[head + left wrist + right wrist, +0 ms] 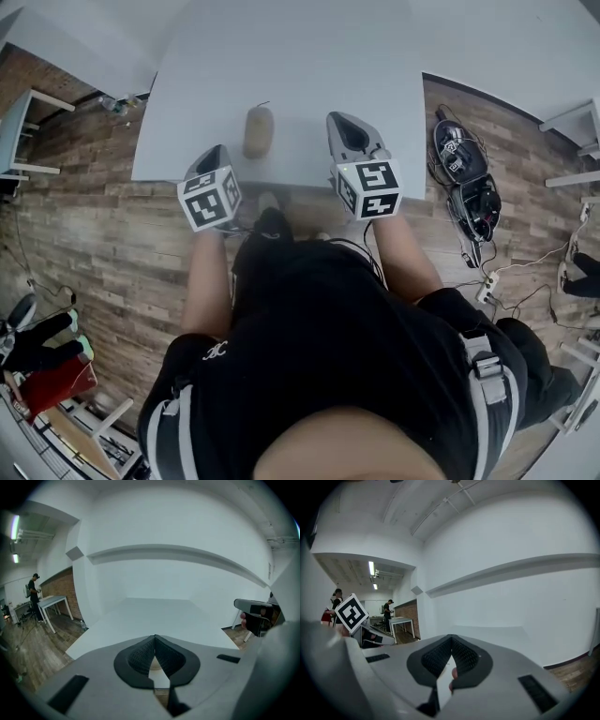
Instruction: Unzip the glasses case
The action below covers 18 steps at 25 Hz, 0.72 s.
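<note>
Though ungripped as yet, found tan glasses case (pixel 259 131) lying near front edge of white desk (pixel 309 56), between left tongs (pixel 217 157) and right tongs (pixel 352 127). Found both tongs pinched shut, empty, clear of case. Risk shoving case away with shut tips; risk missing what looks like small zip pull at far end.

A smooth matt white table (pixel 309 66), a rough wood-plank floor (pixel 94 234), and a tan glasses case (pixel 259 131), perhaps cloth-covered.
</note>
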### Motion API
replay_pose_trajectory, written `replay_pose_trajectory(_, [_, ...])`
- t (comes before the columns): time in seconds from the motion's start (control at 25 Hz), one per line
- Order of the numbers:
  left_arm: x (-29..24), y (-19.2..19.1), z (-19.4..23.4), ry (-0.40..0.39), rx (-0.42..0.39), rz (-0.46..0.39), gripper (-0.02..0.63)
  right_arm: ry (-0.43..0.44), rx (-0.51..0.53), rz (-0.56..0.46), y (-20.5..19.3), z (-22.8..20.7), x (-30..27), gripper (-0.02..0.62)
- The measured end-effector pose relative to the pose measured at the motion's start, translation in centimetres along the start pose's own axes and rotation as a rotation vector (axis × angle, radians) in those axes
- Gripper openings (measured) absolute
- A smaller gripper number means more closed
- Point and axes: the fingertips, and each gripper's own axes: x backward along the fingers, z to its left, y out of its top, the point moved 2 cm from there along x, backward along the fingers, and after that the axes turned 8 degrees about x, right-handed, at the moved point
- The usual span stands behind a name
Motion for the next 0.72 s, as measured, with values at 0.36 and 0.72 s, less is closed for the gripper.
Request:
replay_pose_trajectory(0.36, [-7.1, -0.7, 1.0, -0.120, 0.040, 0.130, 0.005, -0.081, 0.046, 0.065, -0.7, -2.9, -3.3, 0.005])
replay_pose_trajectory(0.72, [-16.6, -3.4, 3.4, -0.323, 0.148, 0.360, 0.162, -0.066, 0.141, 0.162, -1.2, -0.9, -11.2, 0.005])
